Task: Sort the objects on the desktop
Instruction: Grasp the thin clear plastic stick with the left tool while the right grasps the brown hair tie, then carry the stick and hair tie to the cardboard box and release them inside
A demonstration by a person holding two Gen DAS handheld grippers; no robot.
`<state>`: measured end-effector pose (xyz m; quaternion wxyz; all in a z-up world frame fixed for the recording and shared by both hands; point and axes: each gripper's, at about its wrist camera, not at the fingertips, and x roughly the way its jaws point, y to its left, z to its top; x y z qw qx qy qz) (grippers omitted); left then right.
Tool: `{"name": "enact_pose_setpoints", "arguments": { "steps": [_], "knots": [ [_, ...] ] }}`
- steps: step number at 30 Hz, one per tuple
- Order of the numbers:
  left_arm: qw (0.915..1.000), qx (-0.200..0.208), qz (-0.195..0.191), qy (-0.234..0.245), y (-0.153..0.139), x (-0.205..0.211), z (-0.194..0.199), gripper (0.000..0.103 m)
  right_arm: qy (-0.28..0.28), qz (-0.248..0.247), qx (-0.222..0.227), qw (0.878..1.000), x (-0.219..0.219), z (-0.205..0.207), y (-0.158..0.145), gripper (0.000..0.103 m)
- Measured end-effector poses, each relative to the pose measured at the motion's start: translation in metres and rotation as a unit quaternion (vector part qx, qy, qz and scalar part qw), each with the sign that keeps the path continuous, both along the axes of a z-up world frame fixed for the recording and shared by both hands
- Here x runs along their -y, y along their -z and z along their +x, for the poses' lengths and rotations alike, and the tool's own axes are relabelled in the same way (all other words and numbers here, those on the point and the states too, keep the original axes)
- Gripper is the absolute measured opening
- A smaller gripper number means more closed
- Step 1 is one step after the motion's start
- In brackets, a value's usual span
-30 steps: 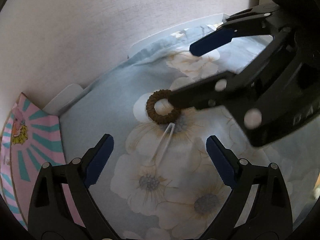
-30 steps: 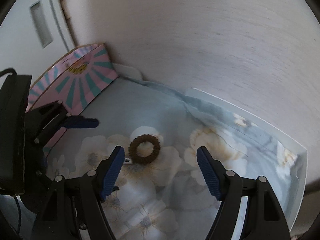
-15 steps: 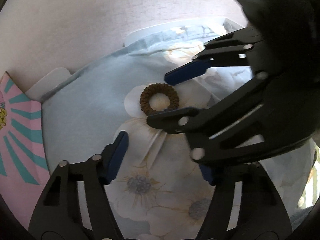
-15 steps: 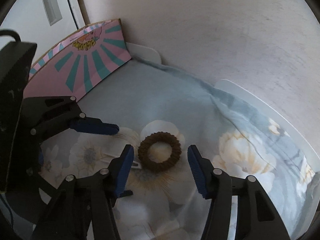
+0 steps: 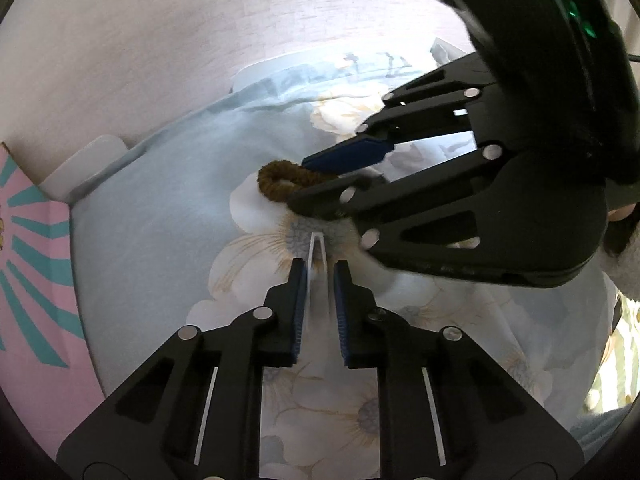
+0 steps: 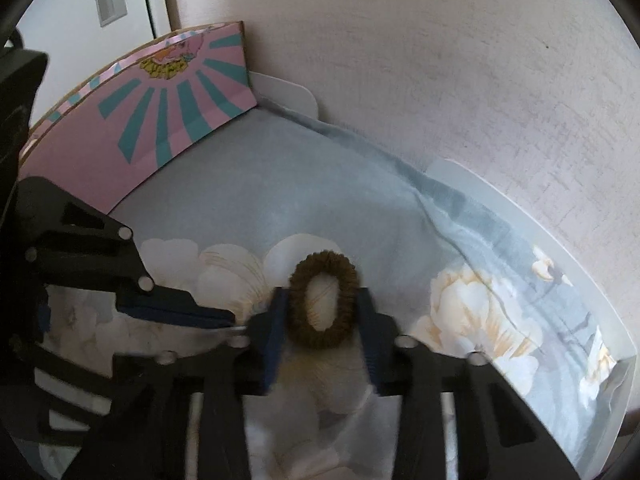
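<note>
Left wrist view: left gripper [image 5: 320, 276] jaws have just been closing and now pinch a clear, thin hair clip [image 5: 319, 252] between the blue pads; the clip's rounded end sticks out past the fingertips, over a printed flower on the blue floral cloth [image 5: 168, 208]. Only this view shows the clip plainly. Same view gives the right gripper [image 5: 320, 182] from the side, crossing in from the upper right, jaws clamped on the brown hair tie [image 5: 276, 180], which looks flattened and partly hidden behind the lower finger. A bit of a person's sleeve [image 5: 624, 256] shows at the right edge.

Right wrist view: right gripper [image 6: 322, 312] jaws have just been closing; pads press both sides of the hair tie [image 6: 322, 304], squeezing it into an upright oval with cloth visible through the hole. Whole ring is visible here, unlike the other view. Left gripper [image 6: 236, 322] reaches in from the left, tips just beside the right gripper's left finger; what it holds cannot be made out here.

Pink and teal striped box [image 6: 160, 108] stands at the far left of the cloth, against the wall [image 6: 440, 60]. Cloth lies in a white tray [image 6: 540, 216].
</note>
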<state>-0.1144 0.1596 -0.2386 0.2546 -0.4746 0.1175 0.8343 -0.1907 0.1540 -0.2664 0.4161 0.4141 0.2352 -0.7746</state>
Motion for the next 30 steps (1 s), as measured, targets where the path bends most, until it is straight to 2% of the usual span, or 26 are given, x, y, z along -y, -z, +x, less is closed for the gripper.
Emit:
{"name": "enact_pose_setpoints", "arguments": {
  "steps": [1,6,12,22,30],
  "knots": [
    [1.0,0.0,-0.002,-0.004,0.0,0.0,0.0,0.012,0.002,-0.001,0.001,1.0,-0.001,0.0,0.0,0.017],
    [0.9995,-0.006,-0.007,-0.031,-0.001,0.004,0.001,0.012,0.02,-0.026,0.017,0.999,-0.01,-0.004,-0.006,0.015],
    [0.9996,-0.007,-0.013,-0.025,-0.003,0.002,0.004,0.009,0.044,-0.053,0.014,0.998,-0.022,-0.003,-0.02,0.015],
    [0.999,-0.006,0.008,-0.043,-0.017,0.005,0.007,0.009,0.08,-0.081,0.011,0.993,-0.042,0.002,-0.039,0.015],
    [0.9967,-0.016,0.008,-0.08,-0.065,0.003,0.014,0.009,0.109,-0.104,0.008,0.989,-0.056,0.009,-0.063,0.015]
  ]
}}
